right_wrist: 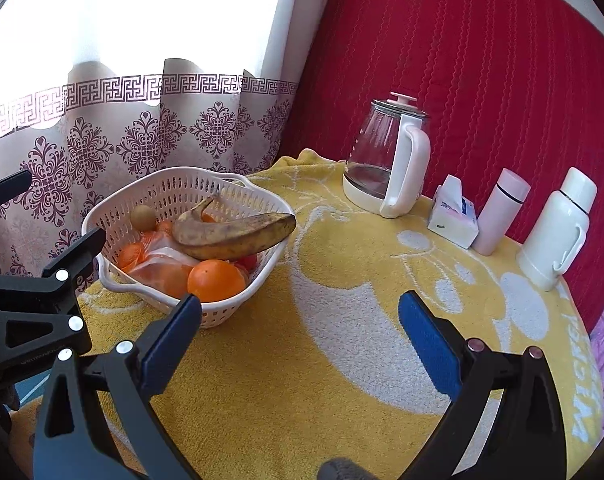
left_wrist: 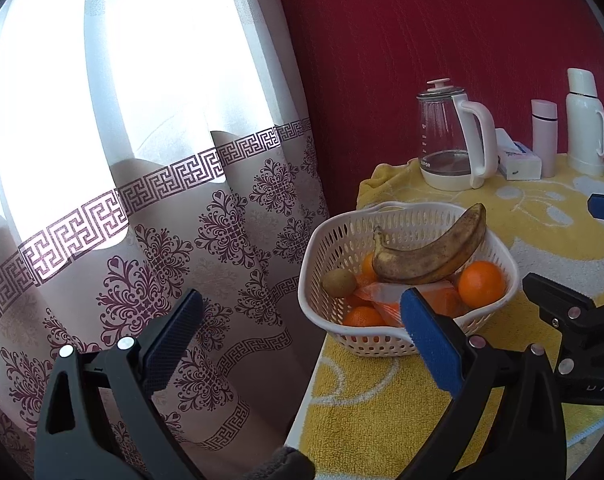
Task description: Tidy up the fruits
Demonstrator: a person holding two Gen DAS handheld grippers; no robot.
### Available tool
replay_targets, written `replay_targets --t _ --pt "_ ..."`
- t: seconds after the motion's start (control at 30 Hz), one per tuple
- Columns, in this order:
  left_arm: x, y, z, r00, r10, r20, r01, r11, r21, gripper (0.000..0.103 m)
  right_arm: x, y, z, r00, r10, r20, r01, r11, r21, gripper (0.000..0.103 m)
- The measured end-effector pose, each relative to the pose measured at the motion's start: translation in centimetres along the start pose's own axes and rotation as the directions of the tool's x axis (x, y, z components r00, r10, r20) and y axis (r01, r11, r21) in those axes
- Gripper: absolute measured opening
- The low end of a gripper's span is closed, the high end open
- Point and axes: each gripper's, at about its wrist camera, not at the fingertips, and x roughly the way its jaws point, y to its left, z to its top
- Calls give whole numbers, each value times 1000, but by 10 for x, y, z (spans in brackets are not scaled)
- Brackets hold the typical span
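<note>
Now | left gripper jaws released, empty | right gripper jaws released, empty | banana lay across oranges in basket on worktop

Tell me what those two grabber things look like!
Both look alike. The left gripper and the right gripper are black plastic clamps with silver rivets and flat blue textured pads on the fingers. Faint lettering marks the frames. Something grey and fuzzy, maybe a glove, shows underneath.

The plastic bag and banana hide most oranges.
</note>
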Motion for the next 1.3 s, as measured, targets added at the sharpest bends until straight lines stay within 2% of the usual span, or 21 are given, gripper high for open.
replay_targets --t 0.97,1.3 --pt "2 -5 -6 1000 17 0 -17 999 36 100 3 14 -4 998 -59 5 59 995 -80 98" --pt "2 -4 -6 1000 15 -3 -15 999 31 100 3 14 -6 1000 -21 -2 21 997 -79 98"
